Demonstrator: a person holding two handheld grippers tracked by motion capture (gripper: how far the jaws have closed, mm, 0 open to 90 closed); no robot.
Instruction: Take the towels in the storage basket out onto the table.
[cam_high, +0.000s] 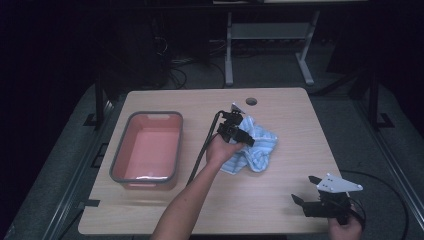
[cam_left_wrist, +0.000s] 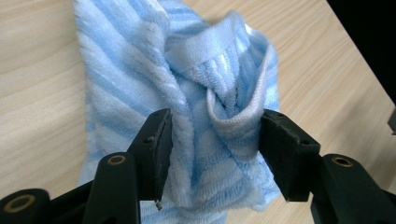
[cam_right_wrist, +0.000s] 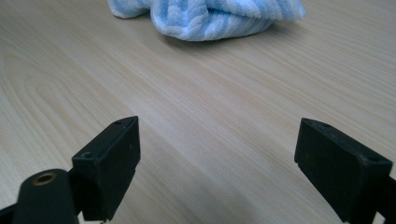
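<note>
High view: left gripper (cam_high: 239, 131) sits over the crumpled blue towel (cam_high: 260, 147) at table (cam_high: 280, 210) centre; pink tub (cam_high: 148, 146) waits at nine o'clock, a likely drop spot.
Left gripper view: jaws half-open, a towel fold (cam_left_wrist: 219, 140) bunched between, apparently touching both pads; whether gripped, I cannot tell.
Right gripper view: right gripper (cam_right_wrist: 217, 170) wide open, empty, parked; towel at twelve o'clock.

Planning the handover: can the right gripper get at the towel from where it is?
Probably yes. The right gripper stands open over bare table, and nothing lies between it and the towel. The left gripper is already at the towel's far side, so approach from the near edge.
</note>
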